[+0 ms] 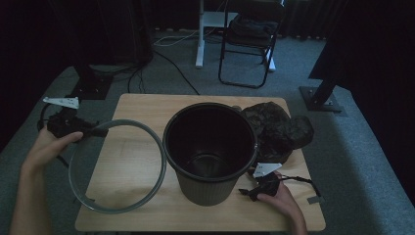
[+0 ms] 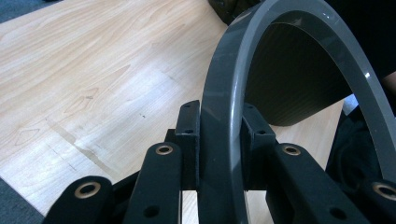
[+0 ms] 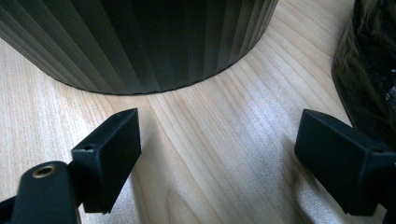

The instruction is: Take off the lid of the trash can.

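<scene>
Here the left gripper [image 2: 219, 140] pinches the grey ring [image 1: 117, 166] at its rim, both pads pressed flat on either side of the band. The ring lies over the left part of the wooden table [image 1: 147, 103], just beside the black ribbed bin [image 1: 210, 152], its right edge close to or touching the bin's rim. The right gripper [image 3: 217, 158] rests on the table at the foot of the bin with its jaws spread and nothing between them; a crumpled black bag [image 1: 279, 127] lies behind it, on the bin's right.

The work in hand looks like carrying the ring to the bin's mouth. To do it well, I judge the left hand should keep its grip firm, lift the ring clear of the tabletop, and level it before bringing it over the rim, so that it seats evenly all round instead of catching on one side. The free gripper could steady the bin's wall.

The ring has no real long axis; in the high view its opening faces roughly upward, and its far side seems slightly raised where it is held.
</scene>
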Demonstrator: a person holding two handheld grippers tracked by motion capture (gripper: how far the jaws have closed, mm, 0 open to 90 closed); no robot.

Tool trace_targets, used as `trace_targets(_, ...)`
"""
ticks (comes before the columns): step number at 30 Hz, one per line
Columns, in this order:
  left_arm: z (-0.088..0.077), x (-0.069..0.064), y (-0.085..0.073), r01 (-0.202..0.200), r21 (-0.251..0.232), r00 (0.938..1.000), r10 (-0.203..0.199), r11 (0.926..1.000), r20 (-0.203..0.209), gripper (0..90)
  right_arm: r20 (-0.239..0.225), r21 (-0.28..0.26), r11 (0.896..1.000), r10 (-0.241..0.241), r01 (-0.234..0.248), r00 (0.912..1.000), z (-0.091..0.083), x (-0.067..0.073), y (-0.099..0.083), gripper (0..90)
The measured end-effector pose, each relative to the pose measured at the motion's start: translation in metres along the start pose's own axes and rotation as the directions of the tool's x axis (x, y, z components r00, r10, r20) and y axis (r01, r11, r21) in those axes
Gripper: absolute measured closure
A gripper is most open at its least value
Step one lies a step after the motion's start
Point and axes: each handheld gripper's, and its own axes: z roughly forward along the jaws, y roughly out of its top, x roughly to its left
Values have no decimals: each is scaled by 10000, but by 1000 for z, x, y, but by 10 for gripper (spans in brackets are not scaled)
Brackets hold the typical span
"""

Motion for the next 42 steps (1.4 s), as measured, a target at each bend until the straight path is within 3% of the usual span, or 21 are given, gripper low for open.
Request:
trace_targets(32, 40, 21, -27, 845, 427, 9960, -832, 9955, -333, 732, -2, -3, 10000, 36, -36, 10000, 0, 0, 0, 141)
trace_targets(42, 55, 26, -31, 1023, 751, 9936, -982, 9919, -565, 732, -4, -9, 10000, 24, -24, 10000, 0, 0, 0, 141)
